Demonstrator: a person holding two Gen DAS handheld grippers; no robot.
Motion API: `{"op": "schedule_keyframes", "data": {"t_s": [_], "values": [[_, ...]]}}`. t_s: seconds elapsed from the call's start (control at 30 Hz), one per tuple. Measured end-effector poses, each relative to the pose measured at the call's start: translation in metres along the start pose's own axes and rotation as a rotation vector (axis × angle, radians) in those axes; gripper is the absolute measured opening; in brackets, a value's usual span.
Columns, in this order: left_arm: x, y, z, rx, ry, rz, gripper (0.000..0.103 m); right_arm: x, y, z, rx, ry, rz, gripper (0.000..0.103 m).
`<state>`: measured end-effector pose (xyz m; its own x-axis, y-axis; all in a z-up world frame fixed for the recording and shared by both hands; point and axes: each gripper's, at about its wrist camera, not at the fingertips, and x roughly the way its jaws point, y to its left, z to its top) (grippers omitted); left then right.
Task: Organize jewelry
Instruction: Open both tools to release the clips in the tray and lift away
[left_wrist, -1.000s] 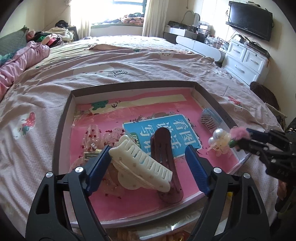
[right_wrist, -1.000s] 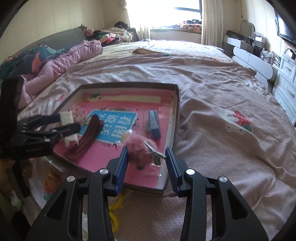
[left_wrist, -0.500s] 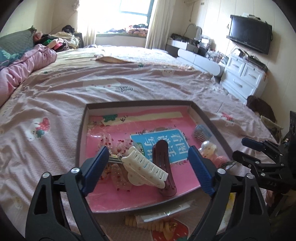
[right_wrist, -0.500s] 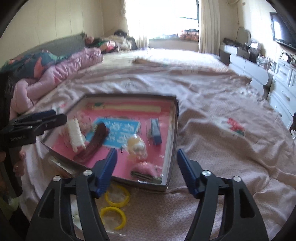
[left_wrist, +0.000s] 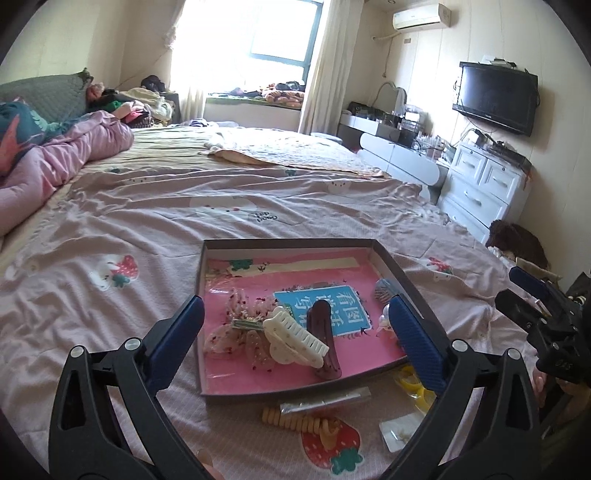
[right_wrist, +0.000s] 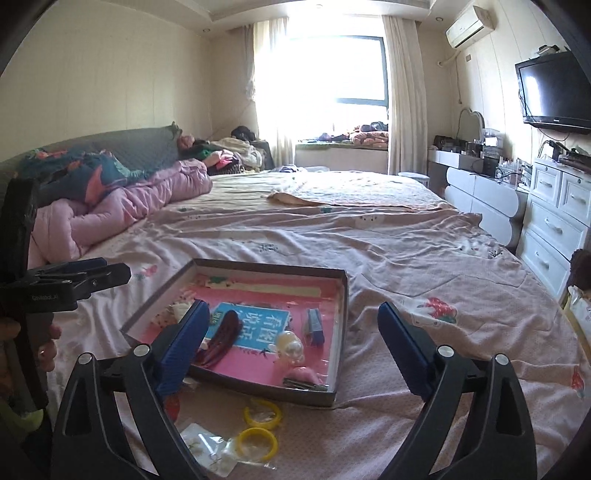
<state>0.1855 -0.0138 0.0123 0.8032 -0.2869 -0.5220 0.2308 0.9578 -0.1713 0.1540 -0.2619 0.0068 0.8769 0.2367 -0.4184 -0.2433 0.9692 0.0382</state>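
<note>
Both grippers (left_wrist: 295, 325) (right_wrist: 290, 332) farther from tray (left_wrist: 288, 242)

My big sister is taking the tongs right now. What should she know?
Left tongs: open, empty, raised above the tray.
Right tongs: open, empty, also raised.
In the tray: white claw clip, brown clip, pearl clip, pink fluffy clip, blue comb, sheer bow.
Left on the bed in front of the tray: two yellow rings, spiral hair tie, small clear packets.
</note>
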Motion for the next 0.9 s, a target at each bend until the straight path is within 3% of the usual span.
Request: {"op": "schedule_keyframes", "data": {"t_s": [0.43,0.9], "values": [[-0.043,0.012,-0.010,-0.026,-0.059,0.045,0.091,-0.034,0.023,-0.002,-0.036,-0.052,0.035,0.092],[-0.056,0.022,-0.041,-0.020,-0.017,0.090,0.091,-0.041,0.042,-0.023,-0.092,-0.011,0.050,0.092]]}}
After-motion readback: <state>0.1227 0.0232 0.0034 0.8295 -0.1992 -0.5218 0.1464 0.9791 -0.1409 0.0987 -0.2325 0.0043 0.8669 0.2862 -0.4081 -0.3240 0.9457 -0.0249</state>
